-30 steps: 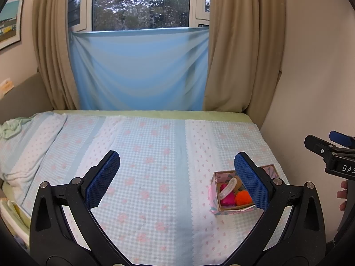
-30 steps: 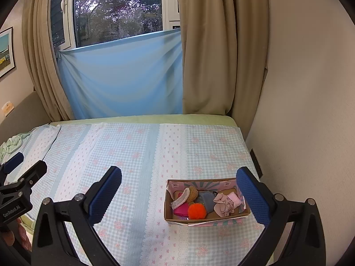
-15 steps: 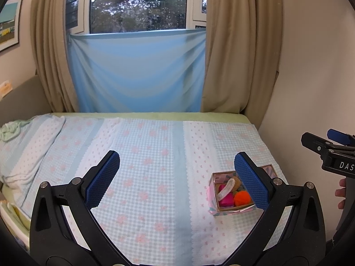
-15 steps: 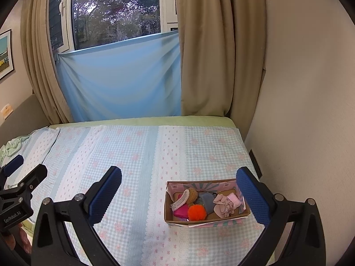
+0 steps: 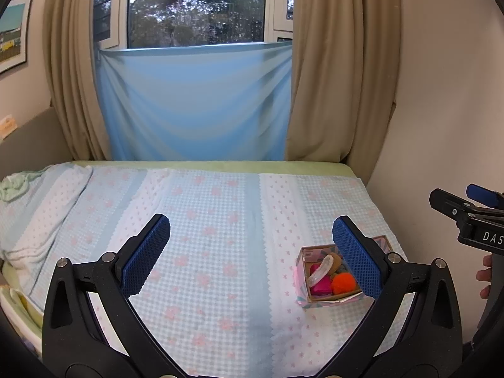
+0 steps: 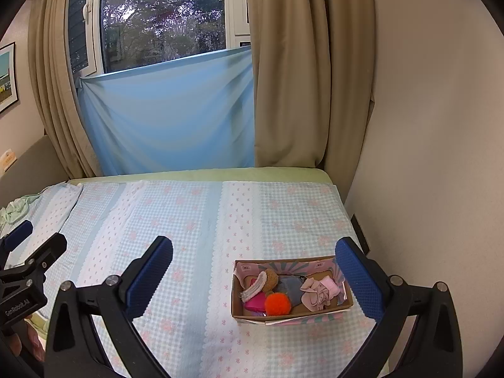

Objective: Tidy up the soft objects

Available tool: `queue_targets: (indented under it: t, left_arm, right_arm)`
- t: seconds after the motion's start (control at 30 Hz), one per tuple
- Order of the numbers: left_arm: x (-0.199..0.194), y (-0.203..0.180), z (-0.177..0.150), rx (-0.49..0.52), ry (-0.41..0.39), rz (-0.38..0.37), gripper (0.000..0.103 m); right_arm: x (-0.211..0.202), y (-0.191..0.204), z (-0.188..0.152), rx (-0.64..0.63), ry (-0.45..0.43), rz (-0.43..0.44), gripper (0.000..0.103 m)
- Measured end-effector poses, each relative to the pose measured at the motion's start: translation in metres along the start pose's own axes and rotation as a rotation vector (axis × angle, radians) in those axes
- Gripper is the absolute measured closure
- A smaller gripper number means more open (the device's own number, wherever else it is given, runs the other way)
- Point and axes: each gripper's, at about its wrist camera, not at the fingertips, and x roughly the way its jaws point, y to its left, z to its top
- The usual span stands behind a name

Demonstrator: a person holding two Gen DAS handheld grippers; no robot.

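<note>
Two hand-held grippers are under my control, both raised above the bed and both empty. The left hand-held gripper point(image 5: 252, 252) has its blue-padded fingers spread wide, nothing between them. The right hand-held gripper point(image 6: 253, 271) is spread the same way and grips nothing. In the left wrist view, the right unit shows at the right edge with fingertips of the person's hand point(image 5: 485, 278) beside its handle.

Past the fingers lies the bed point(image 6: 189, 220), covered with a light blue checked sheet with pink flowers. The cardboard box point(image 6: 283, 315) sits on the bed near its right edge, close to the near right corner, open at the top. Inside, at the box's left end, are an orange pompom point(image 6: 277, 304), a magenta item point(image 6: 255, 301), a brown plush piece point(image 6: 271, 278) and a white strip point(image 6: 253, 286). A grey-blue cloth point(image 6: 291, 286) fills the middle; pale pink fabric point(image 6: 318, 293) fills the right end.

At the bed's far left corner lies a crumpled pale green cloth point(image 5: 14, 186). Beyond the far edge hang a blue sheet point(image 5: 195, 104), beige curtains point(image 6: 299, 78) and the window point(image 5: 195, 3).
</note>
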Motion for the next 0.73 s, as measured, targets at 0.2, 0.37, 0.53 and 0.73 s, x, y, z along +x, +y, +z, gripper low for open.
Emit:
queue_targets:
  t: [0.2,0.37,0.53,0.73]
  left_arm:
    - [-0.001,0.002,0.003,-0.011,-0.007,-0.004,0.0]
    - [-0.004,0.002,0.006,-0.007,-0.025,0.034,0.0]
    - [-0.002,0.007,0.005,-0.034,-0.028,0.022,0.0]
    - [-0.001,0.015,0.003,-0.041,-0.027,0.019,0.0]
  right_arm:
    - [0.0,0.0,0.001,-0.001,-0.004,-0.001,0.0]
    - [0.0,-0.001,0.003,0.0,-0.003,0.003,0.0]
    - [0.0,0.001,0.005,-0.006,-0.001,0.006,0.0]
    - [0.004,0.008,0.005,-0.015,0.01,0.008,0.0]
